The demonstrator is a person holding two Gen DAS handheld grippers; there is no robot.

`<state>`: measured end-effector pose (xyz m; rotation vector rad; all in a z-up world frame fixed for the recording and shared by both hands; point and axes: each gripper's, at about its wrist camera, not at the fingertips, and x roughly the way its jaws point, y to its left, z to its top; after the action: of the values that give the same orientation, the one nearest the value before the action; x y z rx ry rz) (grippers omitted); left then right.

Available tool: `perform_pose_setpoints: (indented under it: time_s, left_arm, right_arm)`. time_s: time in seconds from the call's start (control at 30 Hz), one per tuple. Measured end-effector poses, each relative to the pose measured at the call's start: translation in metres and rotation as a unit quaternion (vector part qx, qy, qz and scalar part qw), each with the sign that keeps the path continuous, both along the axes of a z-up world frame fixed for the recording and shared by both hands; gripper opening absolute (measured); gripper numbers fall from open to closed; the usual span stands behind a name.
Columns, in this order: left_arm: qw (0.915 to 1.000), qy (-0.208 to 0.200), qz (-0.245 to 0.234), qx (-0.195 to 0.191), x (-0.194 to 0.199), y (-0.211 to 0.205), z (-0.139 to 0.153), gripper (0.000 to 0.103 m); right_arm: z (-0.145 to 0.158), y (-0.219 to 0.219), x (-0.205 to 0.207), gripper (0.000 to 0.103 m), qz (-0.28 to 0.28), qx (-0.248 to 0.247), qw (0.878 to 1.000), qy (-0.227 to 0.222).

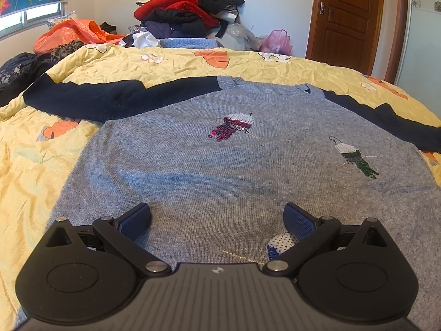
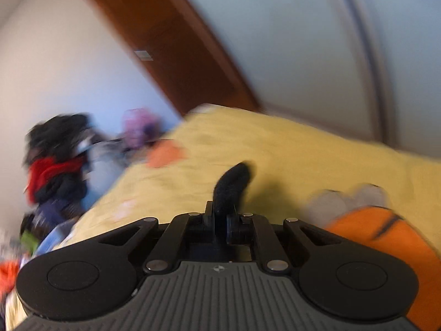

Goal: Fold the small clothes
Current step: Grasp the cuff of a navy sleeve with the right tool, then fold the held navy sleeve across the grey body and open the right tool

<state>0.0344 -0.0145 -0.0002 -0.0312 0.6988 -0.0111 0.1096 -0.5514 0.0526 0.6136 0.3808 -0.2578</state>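
Note:
A small grey sweater (image 1: 220,165) with navy sleeves and sequin birds lies flat, front up, on the yellow quilt (image 1: 33,165). Its left sleeve (image 1: 96,99) is bent across the quilt; its right sleeve (image 1: 386,118) stretches out to the right. My left gripper (image 1: 217,218) is open, low over the sweater's lower part, holding nothing. In the blurred right wrist view, my right gripper (image 2: 222,220) is shut on the navy sleeve end (image 2: 233,184), which sticks up out of the closed jaws above the quilt (image 2: 275,151).
A heap of red, black and dark clothes (image 1: 187,8) is piled behind the bed, with an orange bag (image 1: 74,33) at left and a pink bag (image 1: 277,41). A brown door (image 1: 347,19) stands at right. The clothes heap (image 2: 55,165) also shows in the right wrist view.

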Motion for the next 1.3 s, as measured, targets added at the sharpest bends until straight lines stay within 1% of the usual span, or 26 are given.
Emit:
perform_pose_setpoints:
  time_s: [0.07,0.13,0.2,0.27,0.37,0.43,0.5,0.53,0.57,0.6,0.67,0.7,0.73,0.77,0.83,0.87,0.9,0.93,0.97,1.0,1.07,1.13,1.17,1.23,1.3]
  left_arm:
    - [1.0000,-0.001,0.000,-0.003,0.000,0.001,0.000,0.103]
    - [1.0000,-0.001,0.000,-0.004,-0.001,0.002,0.000,0.103]
    - [1.0000,-0.002,0.000,-0.006,-0.002,0.002,0.000,0.103]
    - [1.0000,-0.003,0.000,-0.009,-0.002,0.003,0.000,0.103]
    - [0.9999,-0.004,-0.001,-0.011,-0.002,0.004,0.001,0.103]
    - [0.9999,-0.005,-0.002,-0.013,-0.003,0.004,0.001,0.103]
    - [0.9999,-0.006,-0.003,-0.016,-0.003,0.005,0.001,0.103]
    - [0.9998,-0.007,-0.003,-0.018,-0.003,0.006,0.001,0.103]
    - [0.9997,-0.008,-0.003,-0.021,-0.004,0.007,0.001,0.103]
    - [0.9997,-0.009,-0.003,-0.024,-0.004,0.008,0.001,0.103]
    - [0.9994,-0.011,-0.004,-0.031,-0.004,0.009,0.001,0.103]
    - [0.9993,-0.012,-0.006,-0.035,-0.005,0.010,0.002,0.103]
    - [0.9991,-0.012,-0.009,-0.039,-0.005,0.011,0.002,0.103]
    - [0.9988,-0.012,-0.012,-0.045,-0.005,0.013,0.003,0.103]
    - [0.9978,-0.006,-0.023,-0.062,-0.004,0.016,0.006,0.103]
    - [0.9966,0.002,-0.030,-0.077,-0.002,0.019,0.009,0.103]
    - [0.9938,0.011,-0.037,-0.104,0.002,0.022,0.014,0.103]
    - [0.9888,0.020,-0.047,-0.141,0.009,0.025,0.020,0.103]
    - [0.9822,0.026,-0.055,-0.178,0.018,0.028,0.027,0.103]
    - [0.9757,0.035,-0.061,-0.208,0.030,0.029,0.034,0.103]
    - [0.9633,0.061,-0.072,-0.251,0.063,0.026,0.045,0.103]
    - [0.9468,0.085,-0.080,-0.300,0.098,0.020,0.046,0.103]
    - [0.9389,0.092,-0.080,-0.322,0.112,0.016,0.045,0.103]
    - [0.9234,0.097,-0.089,-0.360,0.135,0.004,0.043,0.103]
    - [0.9105,0.112,-0.103,-0.385,0.156,-0.013,0.039,0.103]
  right_arm:
    - [0.018,0.055,0.004,0.013,0.064,-0.041,0.997,-0.021]
    - [0.026,0.110,0.011,0.013,0.124,-0.065,0.990,-0.031]
    - [0.021,0.162,0.024,0.013,0.180,-0.060,0.981,-0.025]
    - [0.009,0.209,0.035,0.013,0.220,-0.054,0.974,-0.009]
    - [-0.016,0.267,0.049,0.013,0.261,-0.050,0.964,0.025]
    - [-0.029,0.296,0.051,0.013,0.270,-0.075,0.959,0.043]
    - [-0.039,0.318,0.046,0.015,0.270,-0.108,0.954,0.067]
    - [-0.044,0.323,0.042,0.019,0.268,-0.117,0.953,0.077]
    - [-0.048,0.324,0.036,0.029,0.273,-0.122,0.952,0.065]
    - [-0.048,0.326,0.033,0.044,0.284,-0.126,0.949,0.051]
    - [-0.041,0.327,0.020,0.096,0.296,-0.130,0.945,0.041]
    - [-0.039,0.323,0.008,0.103,0.295,-0.131,0.946,0.027]
    - [-0.036,0.317,-0.004,0.102,0.296,-0.133,0.946,0.004]
    - [-0.034,0.313,-0.014,0.102,0.302,-0.138,0.943,-0.006]
    - [-0.035,0.309,-0.030,0.102,0.307,-0.157,0.939,-0.005]
    - [-0.036,0.306,-0.039,0.102,0.308,-0.165,0.937,-0.011]
    - [-0.037,0.305,-0.046,0.102,0.307,-0.175,0.935,-0.016]
    - [-0.041,0.303,-0.053,0.102,0.305,-0.183,0.935,-0.017]
    - [-0.043,0.300,-0.055,0.102,0.300,-0.177,0.937,-0.009]
    - [-0.044,0.294,-0.055,0.102,0.292,-0.156,0.944,-0.008]
    - [-0.048,0.279,-0.053,0.103,0.264,-0.110,0.958,-0.006]
    - [-0.054,0.268,-0.043,0.103,0.245,-0.071,0.967,0.013]
    - [-0.056,0.264,-0.041,0.103,0.240,-0.059,0.969,0.015]
    - [-0.060,0.263,-0.039,0.103,0.244,-0.050,0.968,0.019]
    - [-0.061,0.265,-0.041,0.103,0.248,-0.057,0.967,0.020]
